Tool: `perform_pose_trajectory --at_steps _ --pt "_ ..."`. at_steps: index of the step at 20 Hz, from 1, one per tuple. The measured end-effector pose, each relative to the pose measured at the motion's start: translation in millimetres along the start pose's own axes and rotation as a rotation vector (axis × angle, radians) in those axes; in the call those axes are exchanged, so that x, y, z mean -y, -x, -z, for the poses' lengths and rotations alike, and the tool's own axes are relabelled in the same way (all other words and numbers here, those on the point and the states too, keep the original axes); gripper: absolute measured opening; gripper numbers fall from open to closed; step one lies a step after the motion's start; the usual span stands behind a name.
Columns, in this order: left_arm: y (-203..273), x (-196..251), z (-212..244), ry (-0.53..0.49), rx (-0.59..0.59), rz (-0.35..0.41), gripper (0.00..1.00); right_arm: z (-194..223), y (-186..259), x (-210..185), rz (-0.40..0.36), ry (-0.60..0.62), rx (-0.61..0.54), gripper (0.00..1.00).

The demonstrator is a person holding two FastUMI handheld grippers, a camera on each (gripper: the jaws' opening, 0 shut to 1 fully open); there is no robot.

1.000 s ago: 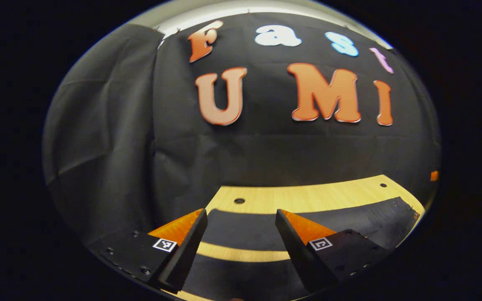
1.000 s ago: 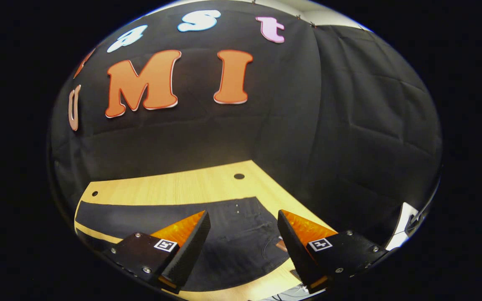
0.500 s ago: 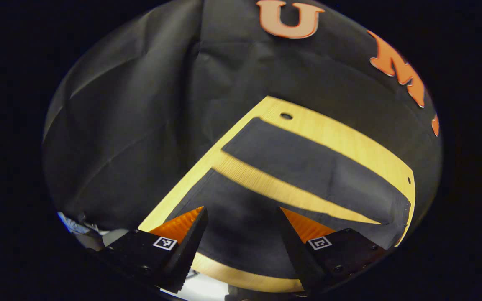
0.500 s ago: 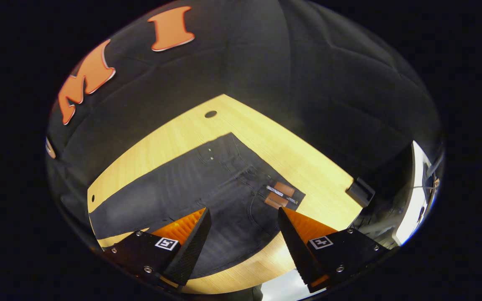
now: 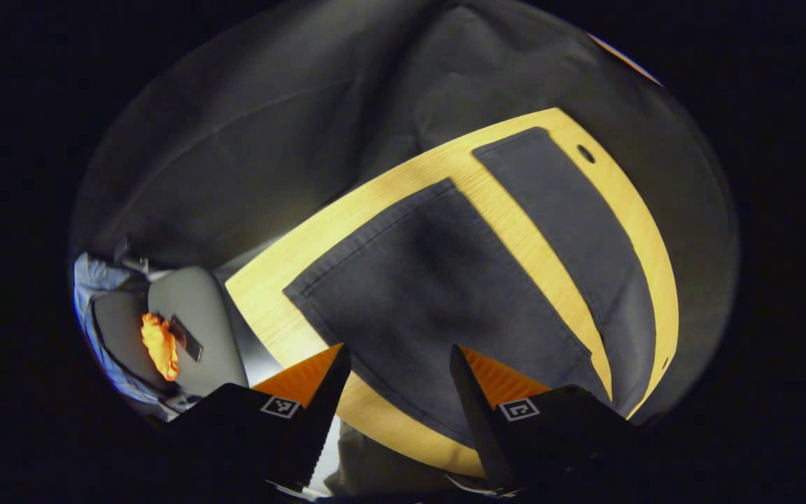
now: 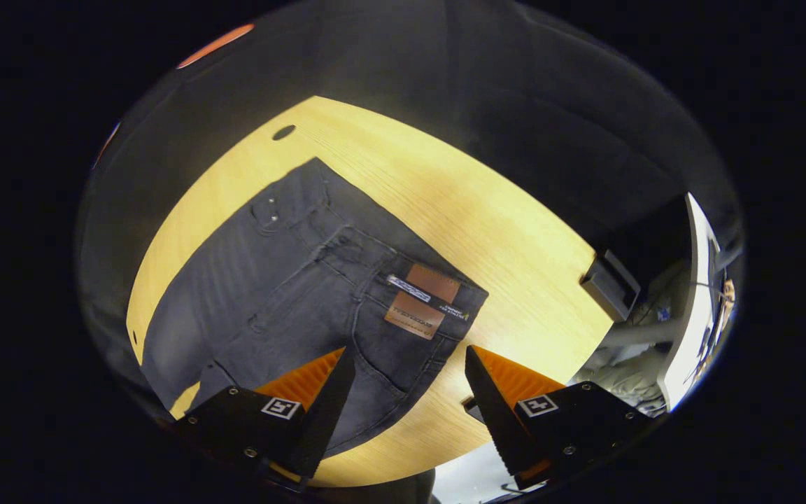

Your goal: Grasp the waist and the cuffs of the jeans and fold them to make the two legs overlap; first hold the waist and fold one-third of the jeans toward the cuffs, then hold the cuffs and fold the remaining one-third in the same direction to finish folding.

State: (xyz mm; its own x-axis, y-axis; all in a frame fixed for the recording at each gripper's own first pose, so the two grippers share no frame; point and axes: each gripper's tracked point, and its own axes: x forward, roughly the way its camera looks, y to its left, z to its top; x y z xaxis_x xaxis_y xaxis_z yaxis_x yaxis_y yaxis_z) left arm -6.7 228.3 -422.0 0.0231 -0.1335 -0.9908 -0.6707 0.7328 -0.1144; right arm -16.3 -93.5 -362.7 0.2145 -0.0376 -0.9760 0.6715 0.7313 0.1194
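Note:
Dark grey jeans lie flat on a light wooden table. The left gripper view looks down on the two legs: the near leg [image 5: 438, 294] with its cuff toward the left, and the far leg [image 5: 571, 231] with a strip of bare wood between them. My left gripper [image 5: 394, 392] hovers open above the near leg's lower edge. In the right gripper view the waist end [image 6: 347, 280] shows a brown patch [image 6: 422, 301] at the waistband. Open and holding nothing, my right gripper [image 6: 406, 392] hangs above the near waist corner.
The table [image 6: 487, 231] has round holes near its far corners [image 6: 283, 132]. A small dark box [image 6: 609, 276] sits at the table's right edge. Beyond the left edge are a pale seat and something orange [image 5: 161, 343]. Black cloth walls surround the table.
Both grippers have tipped downward and come in over the jeans; the views swung from the wall to the tabletop. Both stay open.

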Motion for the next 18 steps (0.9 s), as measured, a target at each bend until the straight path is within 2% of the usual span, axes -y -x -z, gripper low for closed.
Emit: perform_pose_trajectory --at_steps 7,10,12,15,18 --pt "-17 -12 -3 0.16 -0.142 0.009 0.87 4 -27 8 0.05 -0.021 -0.087 0.96" --pt "-24 -23 -13 0.198 -0.191 -0.035 0.87 5 -34 9 0.064 -0.021 -0.108 0.96" --pt "-31 -25 -17 0.217 -0.191 -0.053 0.82 2 -37 10 0.077 0.004 -0.116 0.95" --pt "-32 -27 -21 0.214 -0.198 -0.133 0.81 1 -35 6 0.089 0.004 -0.131 0.95" --pt "-41 -14 -17 0.192 -0.221 -0.128 0.64 1 -35 5 0.089 0.002 -0.163 0.94"
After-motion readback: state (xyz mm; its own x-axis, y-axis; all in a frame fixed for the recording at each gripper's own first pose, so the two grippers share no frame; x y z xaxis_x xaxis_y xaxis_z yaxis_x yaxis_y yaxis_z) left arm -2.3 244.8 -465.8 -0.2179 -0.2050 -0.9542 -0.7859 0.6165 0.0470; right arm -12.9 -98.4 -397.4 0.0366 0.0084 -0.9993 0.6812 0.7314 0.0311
